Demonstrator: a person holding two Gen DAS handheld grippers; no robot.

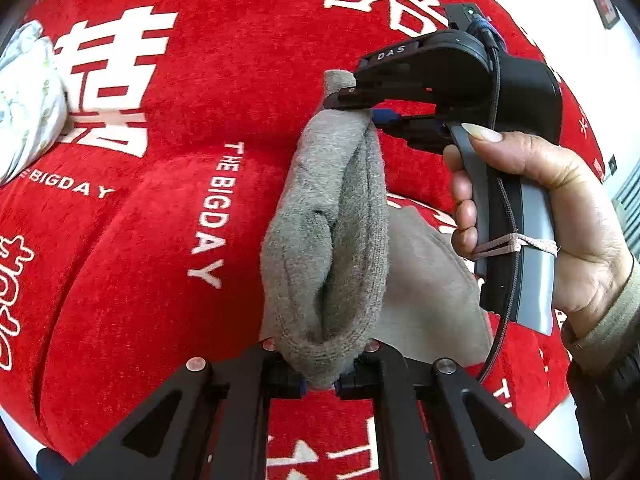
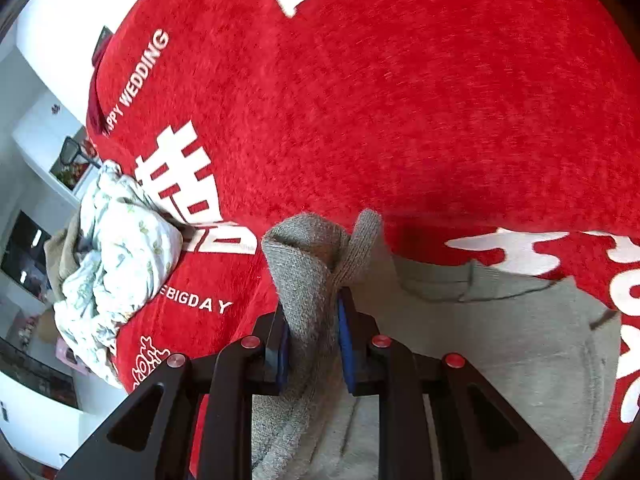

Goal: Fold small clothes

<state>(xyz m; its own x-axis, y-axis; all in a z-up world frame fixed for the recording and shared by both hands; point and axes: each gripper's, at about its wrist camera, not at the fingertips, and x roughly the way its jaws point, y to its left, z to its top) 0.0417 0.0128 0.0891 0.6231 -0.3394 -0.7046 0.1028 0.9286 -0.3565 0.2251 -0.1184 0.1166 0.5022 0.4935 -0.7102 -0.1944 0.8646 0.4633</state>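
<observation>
Grey knitted woollen garment strung in the air over the red plush wedding-print cover, one end clamped in the left gripper, the other pinched by the right gripper. Thin bite at both ends: could slip free under tension. Could also sag, bunch and fold crookedly onto the flat pale-grey cloth below.

garment: small grey knitted fabric piece, bunched lengthwise
pose: lifted above red cloth, pinched at both ends
</observation>
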